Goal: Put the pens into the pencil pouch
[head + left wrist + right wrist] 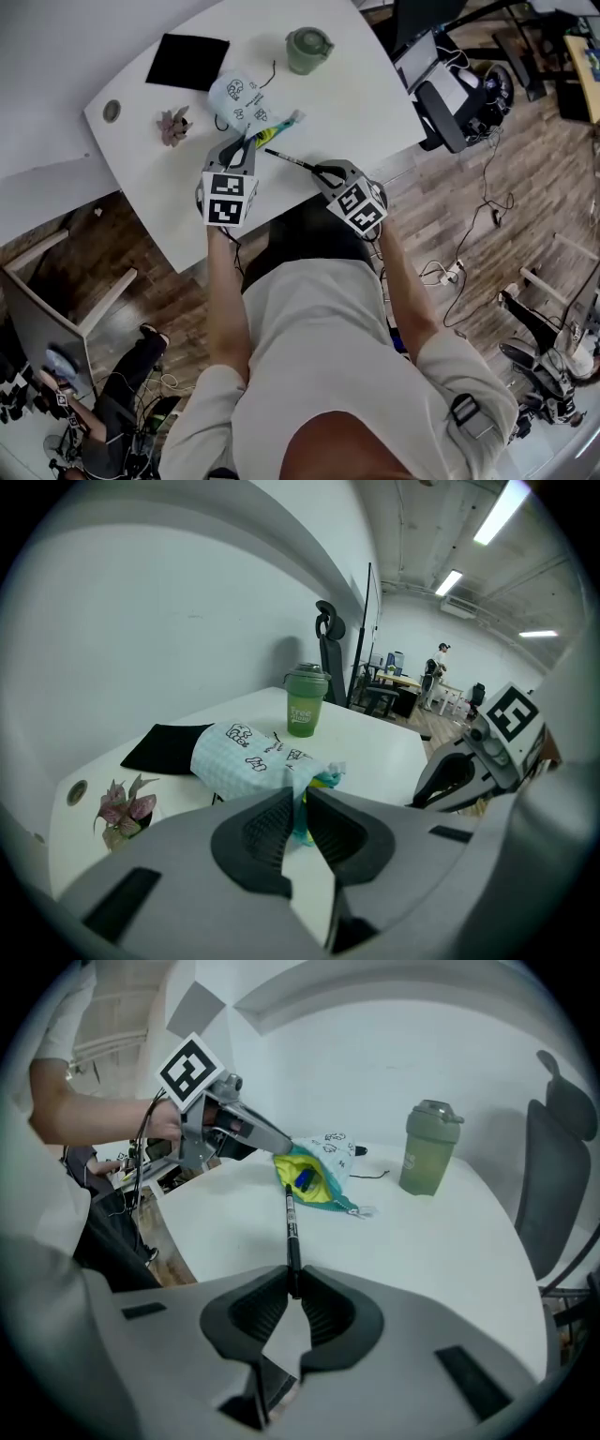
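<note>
Head view: the left claw (244, 155) pinches the mouth of the pencil pouch (239, 97) on the tabletop (366, 103). The right claw (323, 171) grips a black pen (289, 160) just right of it.

Left gripper view: the left claw is clenched on the pouch's lining edge.

Right gripper view: the right claw is clenched on the pen's very end, with the tip near the open mouth. Held so far back, the pen could swivel and miss.

Green shaker bottle (308, 50), black mat (187, 62), small pink plant (173, 125) on white table (361, 103)
</note>
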`<state>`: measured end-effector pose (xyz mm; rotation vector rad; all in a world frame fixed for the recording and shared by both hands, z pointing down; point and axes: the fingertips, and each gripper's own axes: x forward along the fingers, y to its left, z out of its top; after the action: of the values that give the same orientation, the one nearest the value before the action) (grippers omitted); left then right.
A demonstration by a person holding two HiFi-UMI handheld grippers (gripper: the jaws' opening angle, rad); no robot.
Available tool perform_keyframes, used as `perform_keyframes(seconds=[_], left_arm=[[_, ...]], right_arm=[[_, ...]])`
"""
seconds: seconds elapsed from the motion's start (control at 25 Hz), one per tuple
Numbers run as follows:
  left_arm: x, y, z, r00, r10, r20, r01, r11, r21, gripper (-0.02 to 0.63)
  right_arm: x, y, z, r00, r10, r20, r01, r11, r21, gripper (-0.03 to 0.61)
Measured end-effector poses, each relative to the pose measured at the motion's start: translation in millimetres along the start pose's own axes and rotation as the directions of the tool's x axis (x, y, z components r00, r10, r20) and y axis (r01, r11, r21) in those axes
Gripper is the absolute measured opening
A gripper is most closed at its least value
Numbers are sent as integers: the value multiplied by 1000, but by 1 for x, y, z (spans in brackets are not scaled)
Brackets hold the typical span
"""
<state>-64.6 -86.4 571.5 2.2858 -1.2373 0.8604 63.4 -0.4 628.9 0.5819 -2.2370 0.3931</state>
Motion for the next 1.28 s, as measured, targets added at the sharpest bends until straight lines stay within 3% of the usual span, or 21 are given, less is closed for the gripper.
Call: perform_keyframes(seconds=[0.56, 1.28], left_arm=[[4, -4, 2, 1000, -13, 18, 13, 1000, -8, 40], [4, -1, -1, 999, -38, 27, 39, 999, -36, 40]], right_arm=[[35, -13, 49, 997, -54, 60, 44, 986, 162, 46], [81, -20, 107, 986, -63, 155, 6, 941, 340, 48]])
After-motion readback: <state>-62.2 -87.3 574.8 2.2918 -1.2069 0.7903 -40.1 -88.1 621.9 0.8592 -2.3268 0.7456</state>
